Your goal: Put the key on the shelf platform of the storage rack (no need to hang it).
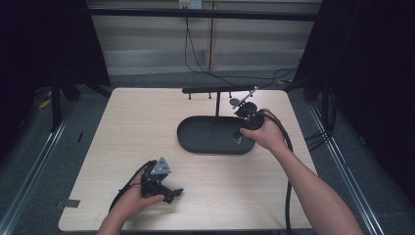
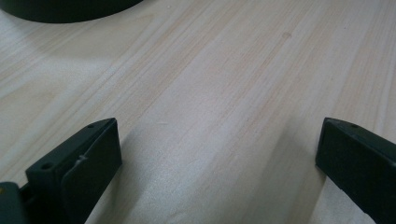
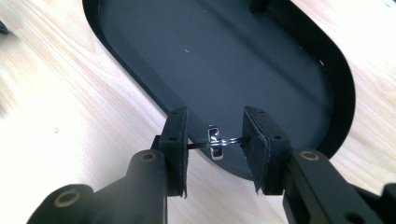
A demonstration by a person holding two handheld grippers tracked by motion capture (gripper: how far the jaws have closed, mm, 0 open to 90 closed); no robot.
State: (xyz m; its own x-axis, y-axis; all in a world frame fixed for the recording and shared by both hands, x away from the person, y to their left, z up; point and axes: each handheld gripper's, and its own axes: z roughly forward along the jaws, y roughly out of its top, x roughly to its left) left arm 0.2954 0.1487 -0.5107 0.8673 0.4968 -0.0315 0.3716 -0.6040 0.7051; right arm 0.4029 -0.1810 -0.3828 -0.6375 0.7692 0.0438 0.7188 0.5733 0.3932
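Spanning a dim curtained room, pale wooden table [image 1: 137, 127] bears black tray [image 1: 195, 134].

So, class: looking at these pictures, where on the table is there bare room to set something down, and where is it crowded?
Bare wood runs along the table left of the black oval tray, and in front of it, between the left gripper and the person's right forearm. It is crowded at the tray's right end: the right gripper holds a small metal ring there, beside the T-shaped stand.

Left tongs [image 1: 177, 192] gape wide, low and level; right tongs [image 3: 214, 140] clamped, tilted down.
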